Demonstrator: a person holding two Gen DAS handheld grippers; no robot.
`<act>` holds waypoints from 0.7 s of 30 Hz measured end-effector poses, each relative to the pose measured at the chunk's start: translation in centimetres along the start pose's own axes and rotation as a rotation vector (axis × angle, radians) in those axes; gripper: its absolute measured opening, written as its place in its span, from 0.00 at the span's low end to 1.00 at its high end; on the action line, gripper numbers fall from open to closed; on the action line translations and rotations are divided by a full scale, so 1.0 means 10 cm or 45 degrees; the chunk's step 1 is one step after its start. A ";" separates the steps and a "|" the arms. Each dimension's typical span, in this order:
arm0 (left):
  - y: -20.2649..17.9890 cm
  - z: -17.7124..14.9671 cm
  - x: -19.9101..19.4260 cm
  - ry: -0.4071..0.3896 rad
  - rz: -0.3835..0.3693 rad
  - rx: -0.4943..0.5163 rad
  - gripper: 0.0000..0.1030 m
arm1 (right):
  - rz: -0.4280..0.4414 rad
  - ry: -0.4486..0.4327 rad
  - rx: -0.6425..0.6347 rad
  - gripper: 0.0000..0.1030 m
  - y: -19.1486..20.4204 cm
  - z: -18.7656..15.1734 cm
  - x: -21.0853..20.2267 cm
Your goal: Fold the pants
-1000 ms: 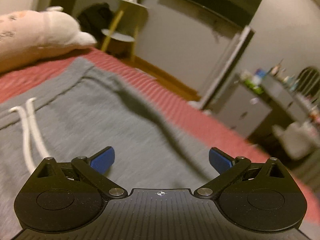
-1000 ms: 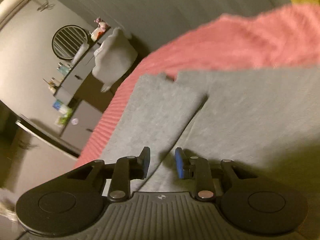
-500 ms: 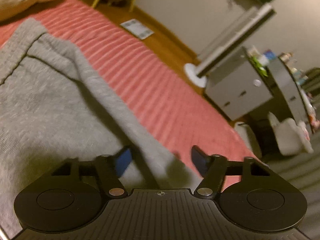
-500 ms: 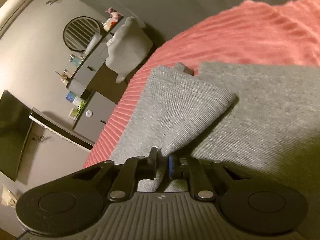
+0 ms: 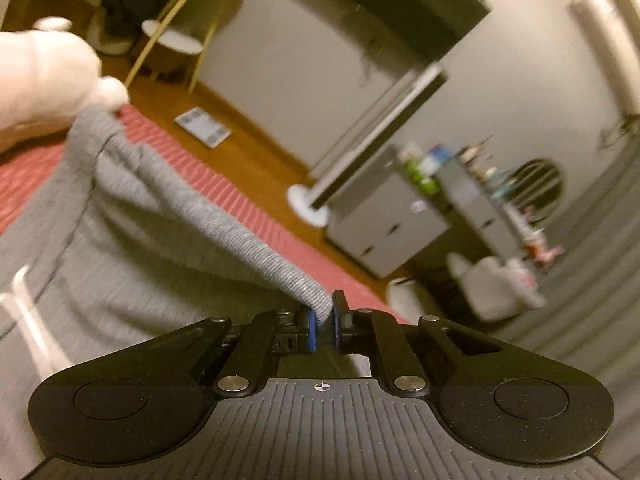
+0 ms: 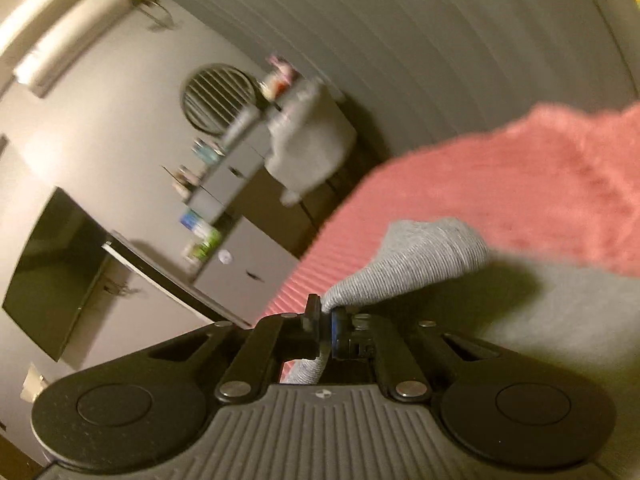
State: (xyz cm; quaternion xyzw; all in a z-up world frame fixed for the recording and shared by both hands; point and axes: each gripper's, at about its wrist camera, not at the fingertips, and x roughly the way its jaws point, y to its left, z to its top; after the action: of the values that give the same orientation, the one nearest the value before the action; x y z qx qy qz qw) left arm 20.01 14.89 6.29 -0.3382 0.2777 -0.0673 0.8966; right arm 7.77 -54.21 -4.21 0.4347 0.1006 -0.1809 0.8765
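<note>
Both grippers pinching the grey pants, cloth lifted off the red bedspread.

Left gripper aims slightly downward, blue pads clamped on a side edge of the pants near the waistband; fabric runs taut from the jaws (white drawstring at far left). Right gripper is rolled, horizon steeply tilted, clenched on a bunched leg end; the rest lies on the bedspread. A plush toy sits beyond the waistband.
</note>
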 end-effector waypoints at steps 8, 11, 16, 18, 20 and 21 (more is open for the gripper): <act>0.65 -1.15 -0.61 0.201 0.249 -0.085 0.13 | -0.124 -0.012 -0.029 0.05 -0.57 -0.06 -0.86; 0.83 -1.25 -0.62 0.194 0.375 -0.125 0.37 | -0.252 0.104 0.019 0.06 -0.90 -0.24 -0.77; 0.90 -1.04 -0.67 0.067 0.421 -0.116 0.81 | -0.314 0.165 0.108 0.17 -1.14 -0.40 -0.65; 0.94 -0.97 -0.56 0.032 0.476 -0.091 0.83 | -0.285 0.176 0.125 0.31 -1.12 -0.38 -0.60; 1.03 -0.93 -0.45 0.042 0.506 -0.127 0.80 | -0.239 0.180 0.161 0.51 -1.13 -0.36 -0.56; 1.05 -0.92 -0.37 0.045 0.529 -0.163 0.79 | -0.223 0.180 0.167 0.51 -1.11 -0.34 -0.53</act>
State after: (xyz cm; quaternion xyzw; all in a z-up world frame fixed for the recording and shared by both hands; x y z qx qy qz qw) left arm 11.18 18.75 -4.45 -0.3288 0.3610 0.1308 0.8628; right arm -1.60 -56.47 -12.49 0.4923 0.1876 -0.2317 0.8178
